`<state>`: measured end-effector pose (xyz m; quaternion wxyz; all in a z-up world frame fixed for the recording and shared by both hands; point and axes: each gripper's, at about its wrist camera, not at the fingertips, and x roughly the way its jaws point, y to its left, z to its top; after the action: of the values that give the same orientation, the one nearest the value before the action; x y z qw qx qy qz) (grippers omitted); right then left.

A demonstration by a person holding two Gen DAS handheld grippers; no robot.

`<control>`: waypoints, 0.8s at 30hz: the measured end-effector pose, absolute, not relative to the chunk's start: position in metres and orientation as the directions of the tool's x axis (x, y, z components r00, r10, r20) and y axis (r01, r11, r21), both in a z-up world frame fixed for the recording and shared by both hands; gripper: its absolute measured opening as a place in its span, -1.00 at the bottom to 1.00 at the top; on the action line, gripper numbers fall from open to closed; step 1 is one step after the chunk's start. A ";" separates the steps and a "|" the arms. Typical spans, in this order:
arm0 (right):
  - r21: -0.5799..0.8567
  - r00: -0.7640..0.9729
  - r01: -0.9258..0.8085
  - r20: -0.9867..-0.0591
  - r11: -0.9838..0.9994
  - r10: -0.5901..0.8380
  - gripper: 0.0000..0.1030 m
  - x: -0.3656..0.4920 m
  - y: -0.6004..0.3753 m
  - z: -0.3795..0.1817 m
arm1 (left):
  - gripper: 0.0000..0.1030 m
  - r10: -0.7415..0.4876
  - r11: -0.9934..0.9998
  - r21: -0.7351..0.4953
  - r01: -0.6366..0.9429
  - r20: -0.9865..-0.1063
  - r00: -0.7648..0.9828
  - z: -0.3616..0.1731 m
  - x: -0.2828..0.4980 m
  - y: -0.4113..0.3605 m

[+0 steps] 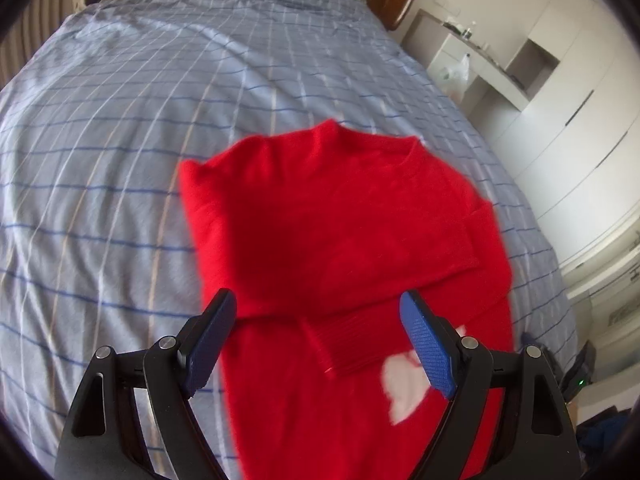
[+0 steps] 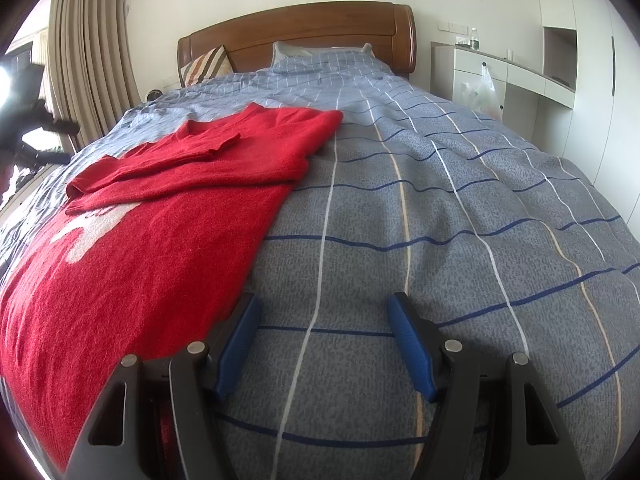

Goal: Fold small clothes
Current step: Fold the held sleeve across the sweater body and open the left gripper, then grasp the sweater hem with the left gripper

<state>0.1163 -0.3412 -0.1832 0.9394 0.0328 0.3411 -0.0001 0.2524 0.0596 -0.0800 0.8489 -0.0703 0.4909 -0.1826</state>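
Observation:
A red knitted sweater (image 1: 340,216) with a white motif (image 1: 404,384) lies flat on the bed, its sleeves folded in across the chest. My left gripper (image 1: 320,300) is open and empty, hovering above the sweater's middle. In the right wrist view the sweater (image 2: 160,216) lies to the left. My right gripper (image 2: 322,304) is open and empty, low over the bedcover just right of the sweater's lower edge.
The bed has a blue checked cover (image 2: 440,208) and a wooden headboard (image 2: 304,32) with pillows (image 2: 316,56). A white cabinet (image 2: 480,76) with a hanging plastic bag stands to the right. Curtains (image 2: 88,48) hang at the left.

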 end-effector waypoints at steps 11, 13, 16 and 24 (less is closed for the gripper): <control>0.022 0.689 0.020 -0.725 1.000 0.002 0.38 0.116 -0.336 -0.166 | 0.66 -0.392 0.920 -0.317 0.230 -0.774 0.498 -0.133 0.089 0.113; 0.031 0.690 0.030 -0.723 0.999 0.002 0.42 0.097 -0.336 -0.149 | 0.71 -0.410 0.912 -0.326 0.250 -0.757 0.509 -0.129 0.063 0.114; 0.147 0.678 -0.042 -0.722 0.988 0.136 0.55 0.059 -0.329 -0.132 | 0.74 -0.421 0.906 -0.330 0.266 -0.773 0.476 -0.135 0.044 0.107; 0.446 0.482 -0.004 -0.783 0.895 0.393 0.33 0.007 -0.300 -0.175 | 0.47 -0.408 0.911 -0.337 0.237 -0.823 0.395 -0.165 0.020 0.081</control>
<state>0.0072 -0.3000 -0.1750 0.8380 0.1963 0.4952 0.1185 0.0199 0.0815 -0.1650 0.8311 -0.0829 0.5145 -0.1941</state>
